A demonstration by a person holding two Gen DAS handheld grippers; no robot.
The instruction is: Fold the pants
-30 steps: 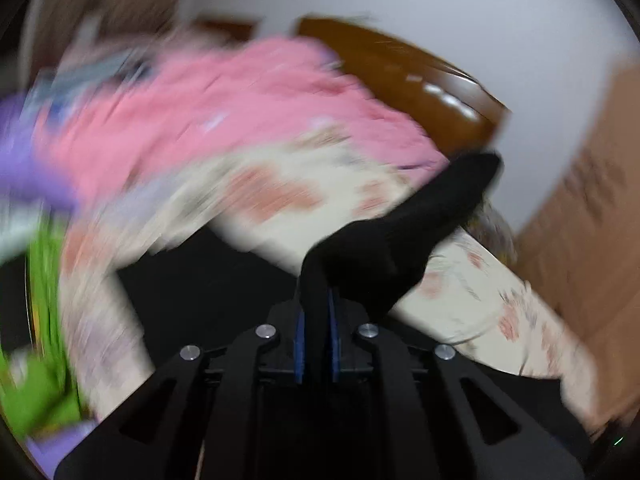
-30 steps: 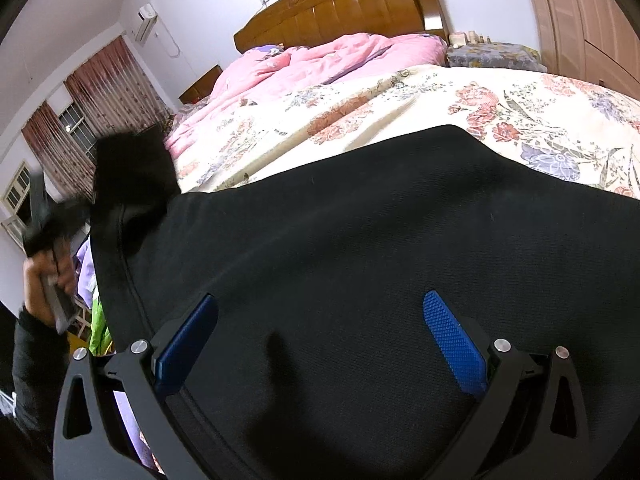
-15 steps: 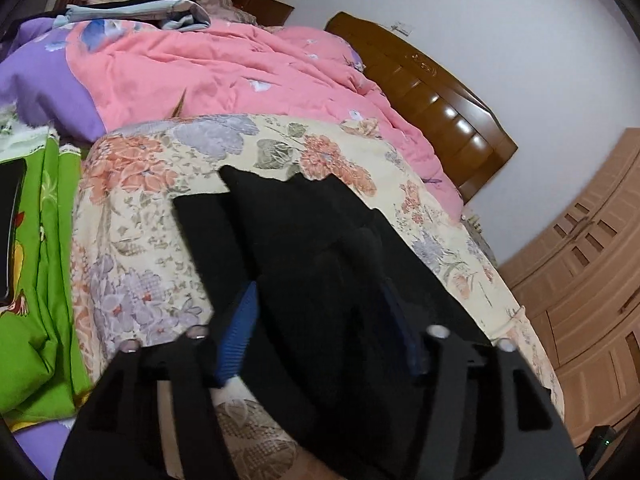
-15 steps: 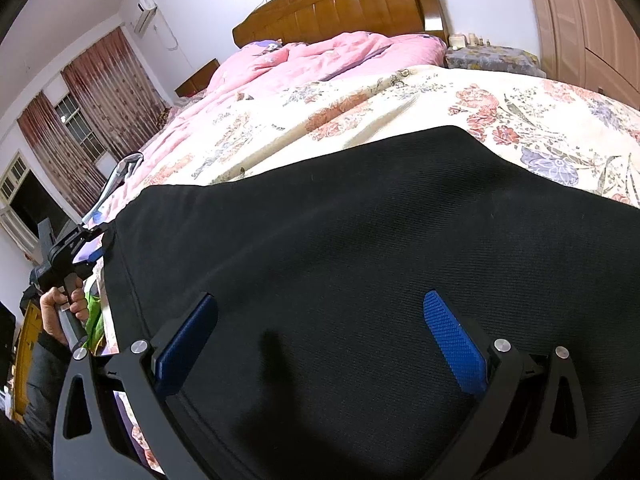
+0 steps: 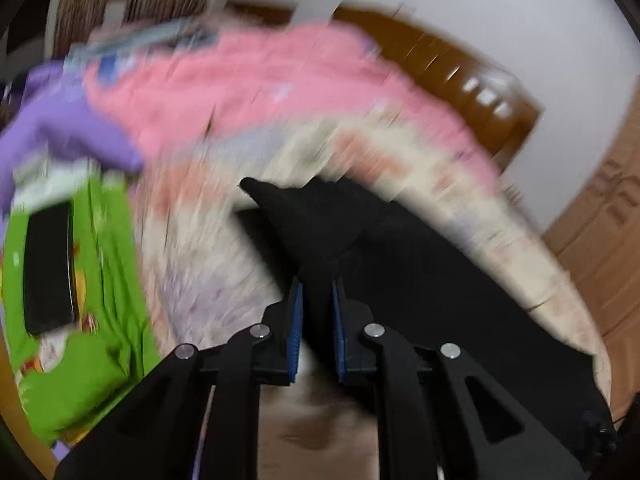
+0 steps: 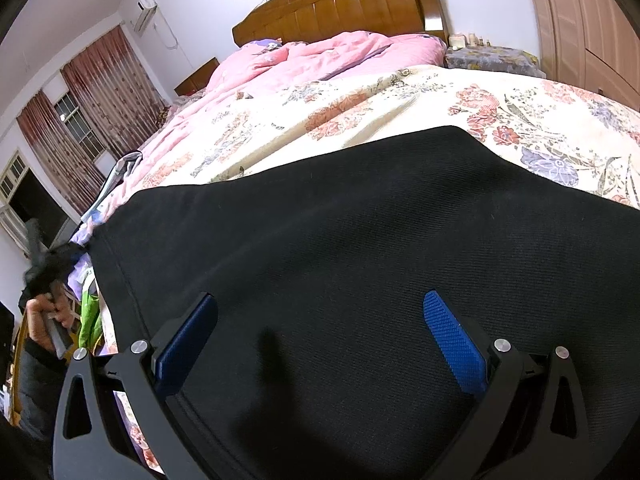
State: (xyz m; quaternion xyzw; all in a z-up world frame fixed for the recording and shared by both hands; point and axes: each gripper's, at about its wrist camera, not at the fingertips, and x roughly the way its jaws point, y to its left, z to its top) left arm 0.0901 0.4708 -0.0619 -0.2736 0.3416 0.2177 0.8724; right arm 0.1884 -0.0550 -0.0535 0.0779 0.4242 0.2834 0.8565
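Note:
Black pants (image 6: pixel 340 220) lie spread flat on the floral bedspread (image 6: pixel 400 108). In the blurred left wrist view my left gripper (image 5: pixel 316 292) is closing, its blue pads (image 5: pixel 297 320) pinching a peaked corner of the black pants (image 5: pixel 312 220) at the cloth's left edge. The right wrist view shows that same gripper (image 6: pixel 52 260) as a dark blur at the far left, a hand (image 6: pixel 44 320) holding it at the pants' corner. My right gripper (image 6: pixel 320 320) stands wide open low over the middle of the pants, pads apart, nothing pinched.
A pink quilt (image 6: pixel 320 60) is bunched against the wooden headboard (image 6: pixel 340 4). At the bed's left edge lie a green cloth (image 5: pixel 100 280) with a dark flat object (image 5: pixel 48 268) on it and a purple cloth (image 5: pixel 60 128). A wardrobe (image 6: pixel 580 20) and covered bedside table (image 6: pixel 492 60) stand right.
Half a second ago the left jaws stood open around the pants' corner; now they have closed on it and the view blurs with motion. The right gripper has not moved.

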